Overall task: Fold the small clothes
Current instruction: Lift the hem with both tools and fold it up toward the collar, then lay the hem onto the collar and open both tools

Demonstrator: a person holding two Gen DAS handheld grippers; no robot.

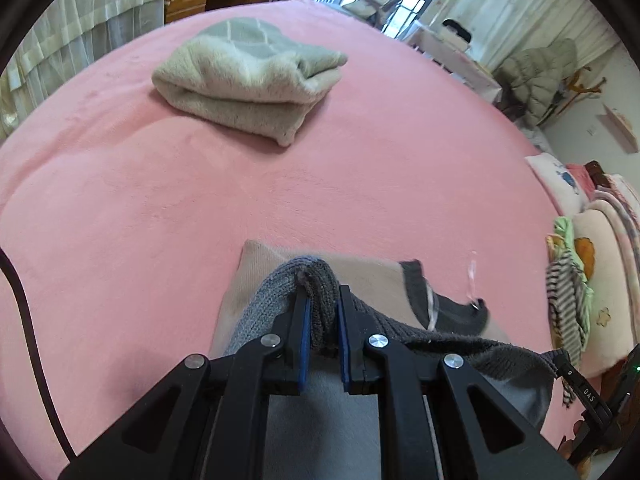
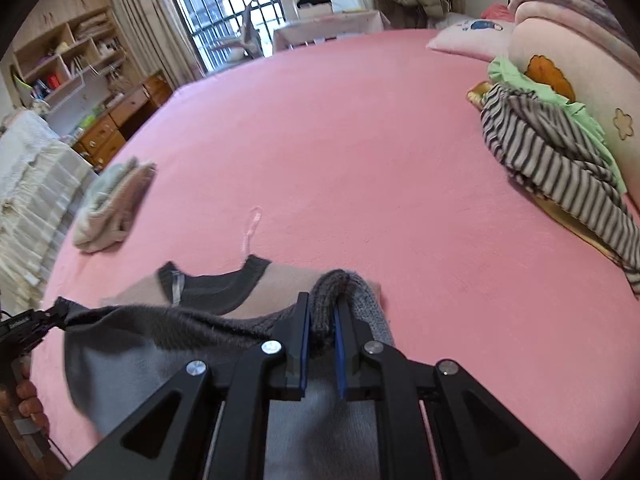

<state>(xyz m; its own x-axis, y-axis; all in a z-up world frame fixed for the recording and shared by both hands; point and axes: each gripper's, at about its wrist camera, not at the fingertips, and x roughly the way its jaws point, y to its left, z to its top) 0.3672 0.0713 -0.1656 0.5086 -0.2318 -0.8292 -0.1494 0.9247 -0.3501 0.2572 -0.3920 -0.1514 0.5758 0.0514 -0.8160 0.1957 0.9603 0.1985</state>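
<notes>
A small grey and beige knitted sweater point(image 1: 372, 280) lies on the pink bed point(image 1: 160, 184), its dark neckline showing. My left gripper point(image 1: 322, 300) is shut on a bunched grey knit edge of it. My right gripper point(image 2: 322, 308) is shut on the opposite end of that same edge of the sweater point(image 2: 208, 292). The grey edge stretches taut between the two grippers, lifted over the beige part. The right gripper's tip point(image 1: 576, 384) shows at the right of the left wrist view. The left gripper's tip point(image 2: 28, 324) shows at the left of the right wrist view.
A folded pale green and cream garment point(image 1: 248, 80) rests further up the pink bed point(image 2: 360, 140). A striped cloth point(image 2: 560, 160) and green clothes lie heaped against pillows point(image 2: 560, 72) on the right. A thin pink strap point(image 2: 252, 228) lies on the sheet. Drawers and shelves stand beyond the bed.
</notes>
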